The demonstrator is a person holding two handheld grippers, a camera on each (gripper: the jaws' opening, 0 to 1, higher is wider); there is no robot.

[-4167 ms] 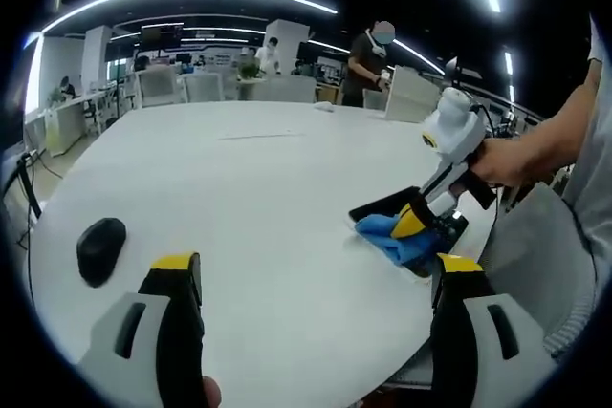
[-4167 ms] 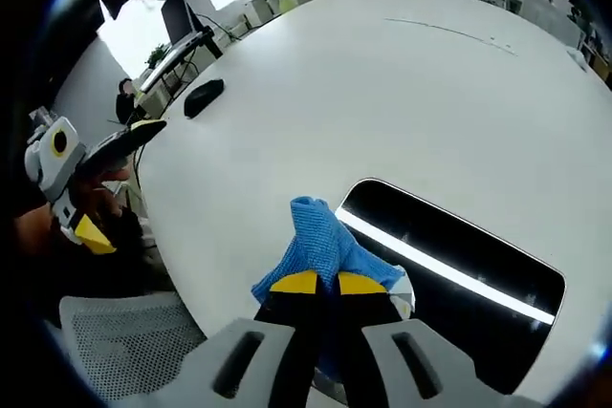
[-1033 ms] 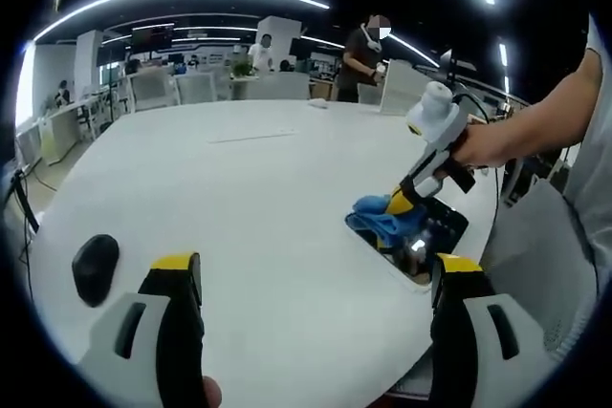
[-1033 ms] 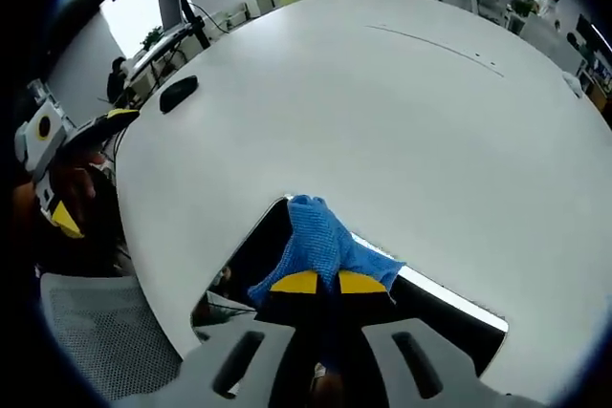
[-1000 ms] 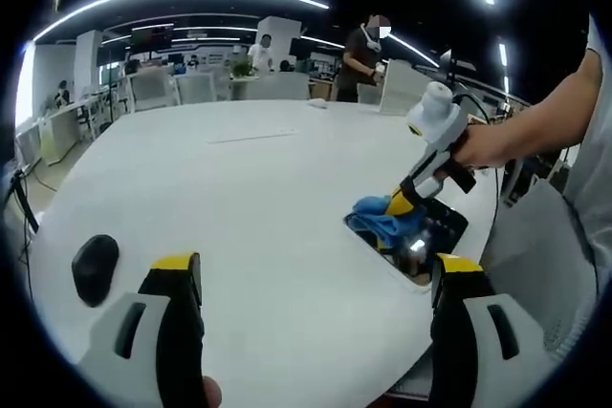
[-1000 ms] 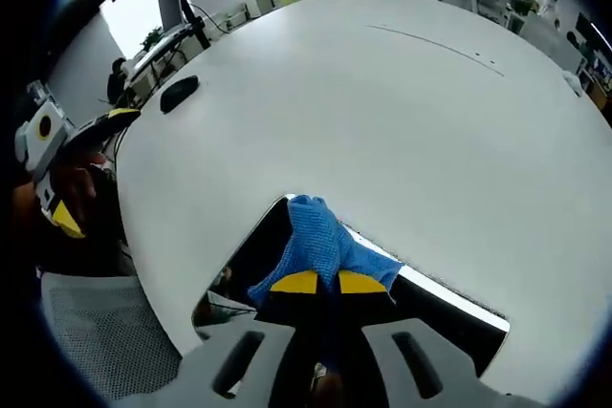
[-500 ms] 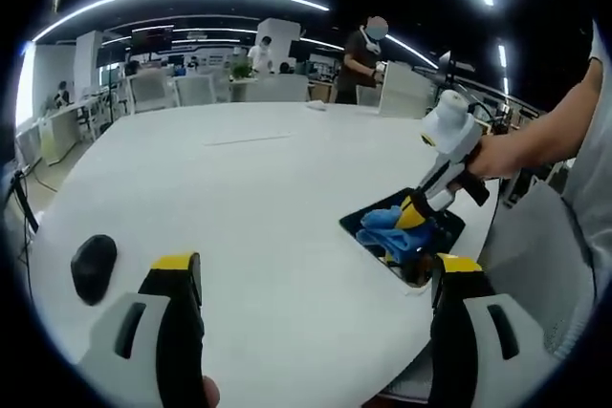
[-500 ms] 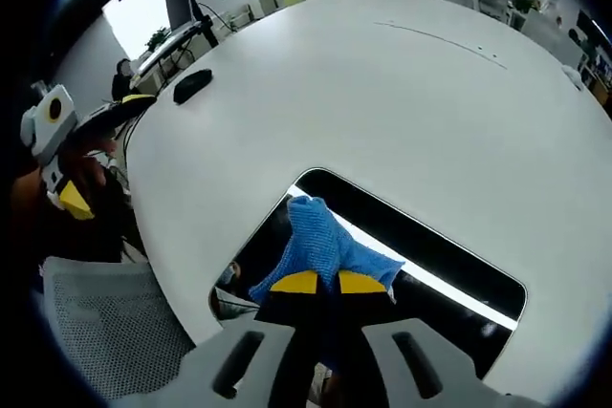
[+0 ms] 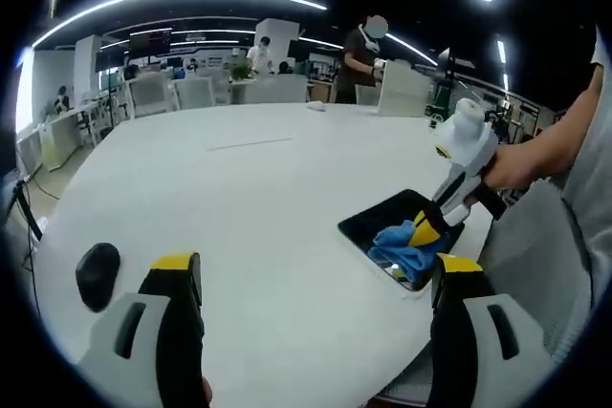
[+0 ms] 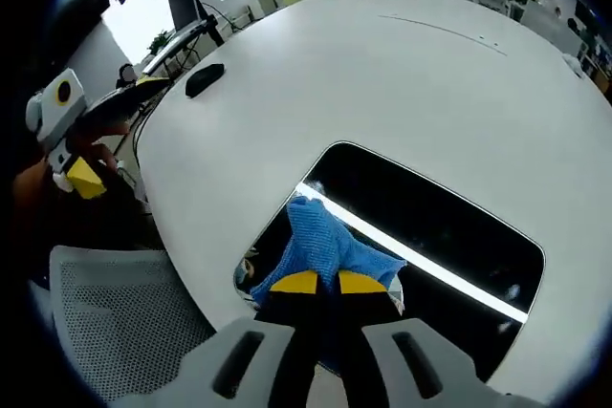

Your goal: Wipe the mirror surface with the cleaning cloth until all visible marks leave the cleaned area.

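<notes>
A dark rectangular mirror (image 10: 421, 226) with rounded corners lies flat near the edge of the white table (image 10: 402, 83); it reflects a bright ceiling strip. My right gripper (image 10: 318, 283) is shut on a blue cleaning cloth (image 10: 320, 241), which rests on the mirror's near end. In the left gripper view the mirror (image 9: 387, 224) lies at the right, with the cloth (image 9: 406, 250) on it under the right gripper (image 9: 428, 229). My left gripper (image 9: 311, 274) hangs open above the table, its jaws wide apart and holding nothing.
A black computer mouse (image 9: 98, 274) lies on the table at the left (image 10: 204, 78). A mesh chair (image 10: 115, 322) stands beside the table edge. People, desks and chairs fill the office behind. A person's arm (image 9: 550, 136) holds the right gripper.
The right gripper has drawn the cloth back along the mirror toward its near end, uncovering more of the dark surface beyond. The left gripper has stayed open and nearly still.
</notes>
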